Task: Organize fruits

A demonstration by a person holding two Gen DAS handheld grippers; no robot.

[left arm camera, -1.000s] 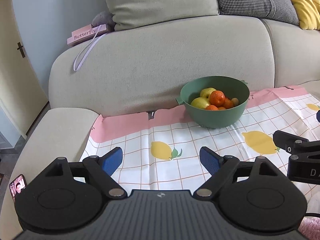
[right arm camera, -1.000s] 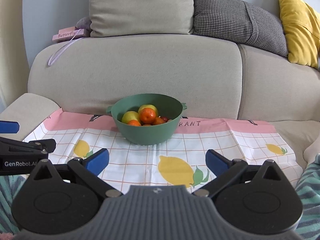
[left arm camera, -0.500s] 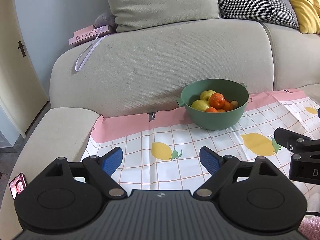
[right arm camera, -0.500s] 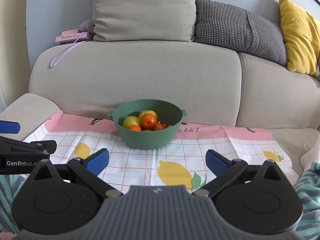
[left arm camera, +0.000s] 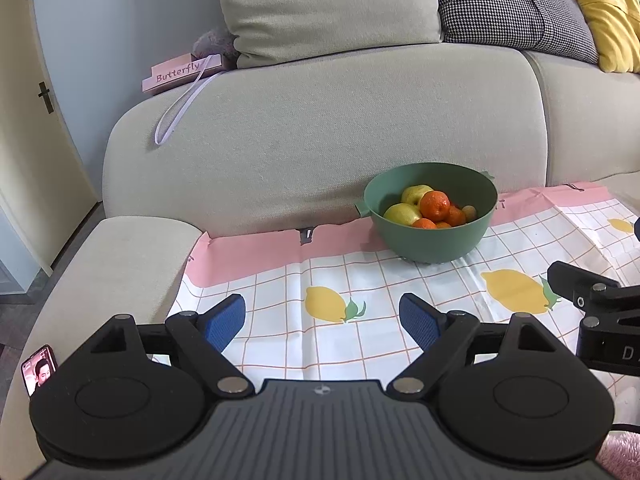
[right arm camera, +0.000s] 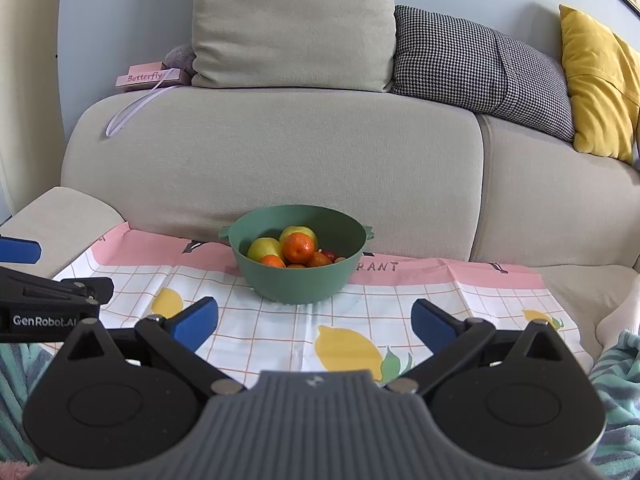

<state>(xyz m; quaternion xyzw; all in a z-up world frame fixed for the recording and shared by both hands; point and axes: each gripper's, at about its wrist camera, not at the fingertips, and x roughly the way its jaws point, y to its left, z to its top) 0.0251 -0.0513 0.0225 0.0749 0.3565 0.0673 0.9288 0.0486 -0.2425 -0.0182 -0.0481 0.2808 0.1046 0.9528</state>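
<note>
A green bowl (left arm camera: 476, 236) stands on a lemon-print cloth (left arm camera: 360, 280) on the sofa seat. It holds yellow-green apples (left arm camera: 402, 214), several oranges (left arm camera: 436, 205) and small fruits. It also shows in the right wrist view (right arm camera: 298, 284), with an orange (right arm camera: 298, 247) on top. My left gripper (left arm camera: 322, 322) is open and empty, well short of the bowl, which lies ahead to its right. My right gripper (right arm camera: 314, 322) is open and empty, with the bowl straight ahead and apart from it.
The sofa backrest (right arm camera: 280, 160) rises right behind the bowl. A pink "Butterfly" box (left arm camera: 182, 72) and cushions (right arm camera: 292, 20) sit on top. The armrest (left arm camera: 100, 264) is at left. A phone (left arm camera: 39, 369) lies at the lower left. The other gripper shows at each view's edge (left arm camera: 600, 312).
Both grippers have drawn back and tilted down a little, so the bowl sits lower and slightly smaller in both views. The jaws have stayed open.
</note>
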